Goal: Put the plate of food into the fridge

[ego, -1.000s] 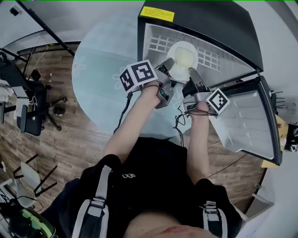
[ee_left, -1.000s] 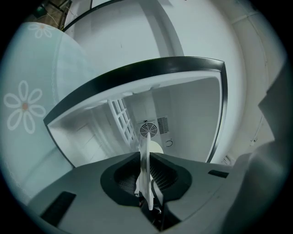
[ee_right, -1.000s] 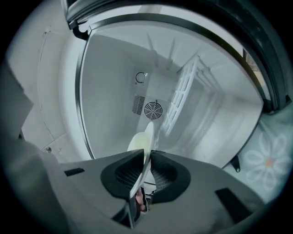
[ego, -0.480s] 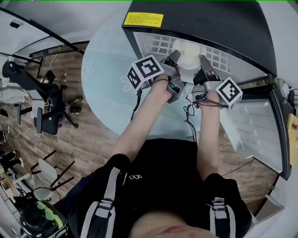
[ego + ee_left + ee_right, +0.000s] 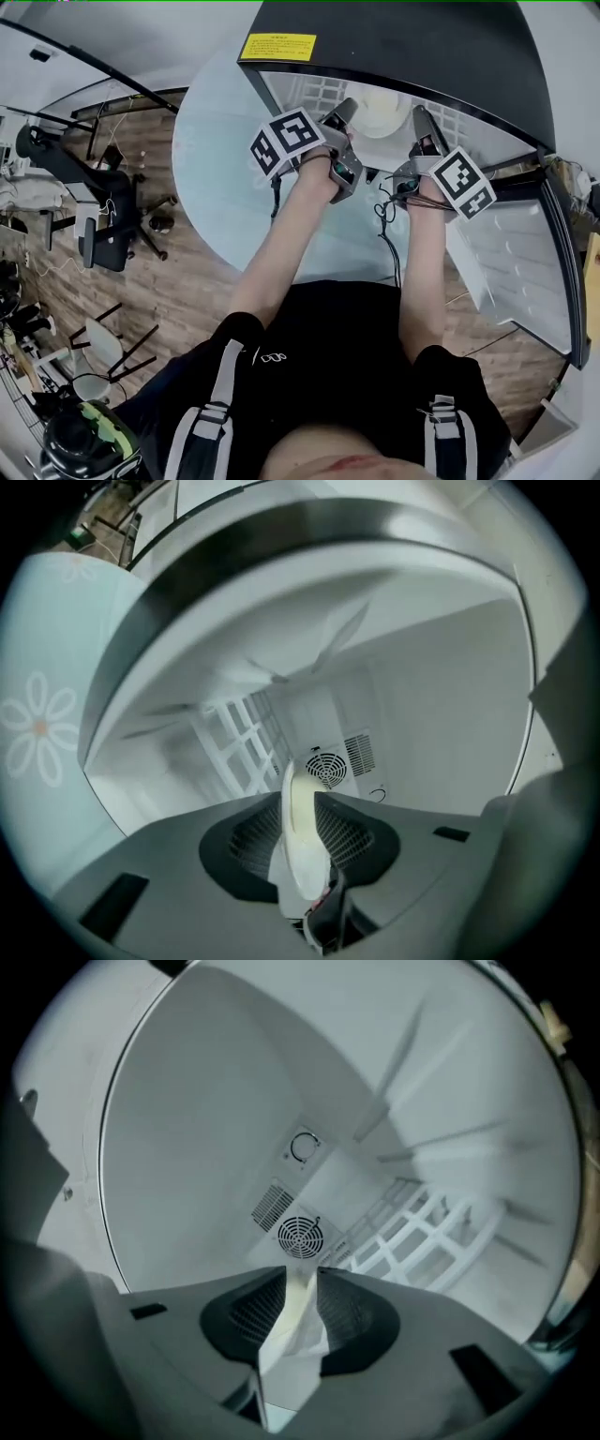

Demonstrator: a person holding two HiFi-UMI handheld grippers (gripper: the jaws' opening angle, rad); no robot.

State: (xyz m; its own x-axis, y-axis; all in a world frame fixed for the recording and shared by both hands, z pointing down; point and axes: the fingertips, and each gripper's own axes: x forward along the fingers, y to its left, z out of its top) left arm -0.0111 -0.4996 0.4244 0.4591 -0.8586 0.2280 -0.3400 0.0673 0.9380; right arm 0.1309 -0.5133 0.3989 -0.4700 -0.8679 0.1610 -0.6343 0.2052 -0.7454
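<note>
Change: over the last second we carried the plate of food (image 5: 382, 108) from the fridge (image 5: 403, 37) mouth onto its wire shelf (image 5: 314, 91), top centre of the head view; placing looks nearly done | left gripper (image 5: 345, 112): jaws opening, letting go, plate rim between them | right gripper (image 5: 419, 122): jaws opening wide, rim loose between them

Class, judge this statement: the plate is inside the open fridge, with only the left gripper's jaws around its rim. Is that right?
No. The right gripper also has the rim of the plate between its jaws, as the right gripper view shows. Both pairs of jaws are opening; the left gripper and open fridge are as stated.
</note>
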